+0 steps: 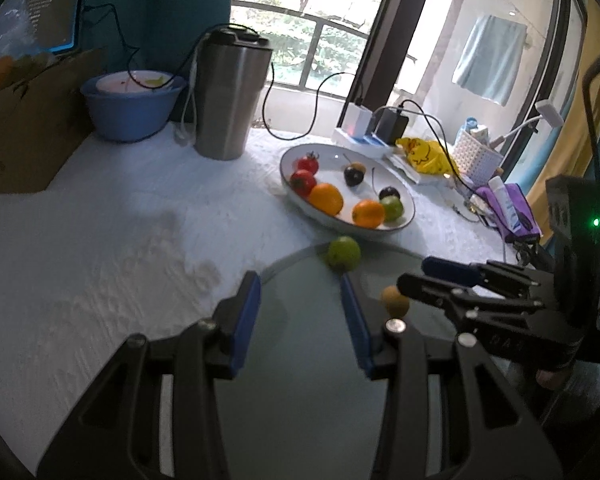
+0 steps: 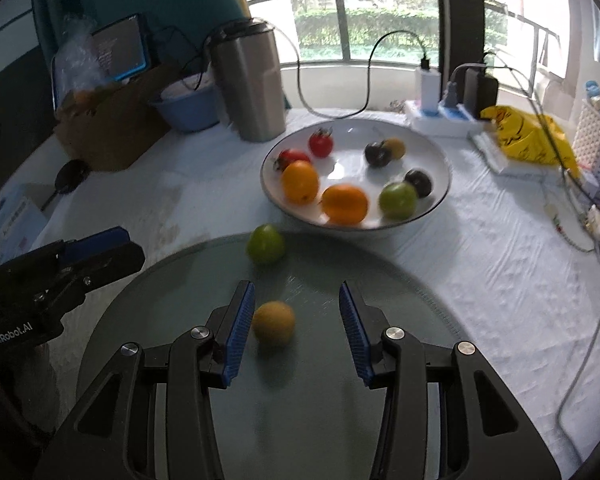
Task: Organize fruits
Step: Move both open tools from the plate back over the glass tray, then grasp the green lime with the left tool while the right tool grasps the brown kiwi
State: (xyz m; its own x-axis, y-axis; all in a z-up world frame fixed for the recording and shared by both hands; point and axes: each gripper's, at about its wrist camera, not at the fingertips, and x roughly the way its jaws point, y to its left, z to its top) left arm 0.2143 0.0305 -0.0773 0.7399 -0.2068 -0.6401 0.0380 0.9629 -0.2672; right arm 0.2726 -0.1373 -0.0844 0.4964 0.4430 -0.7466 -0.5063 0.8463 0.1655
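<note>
A white bowl (image 2: 440, 160) holds two tomatoes, two oranges, a green fruit, two dark fruits and a yellowish one; it also shows in the left wrist view (image 1: 288, 156). A green fruit (image 2: 265, 243) (image 1: 343, 253) and a small brownish-yellow fruit (image 2: 274, 322) (image 1: 396, 300) lie on a round glass plate (image 2: 320, 400) (image 1: 300, 360). My right gripper (image 2: 296, 296) is open, with the brownish fruit between its fingers, close to the left pad. My left gripper (image 1: 300, 284) is open and empty, just short of the green fruit.
A steel tumbler (image 2: 252, 88), blue basin (image 2: 188, 108), cardboard box (image 2: 112, 132) and tablet stand at the back left. A power strip with cables (image 2: 440, 116), yellow bag (image 2: 528, 136) and white basket (image 2: 596, 140) sit at the right. A white cloth covers the table.
</note>
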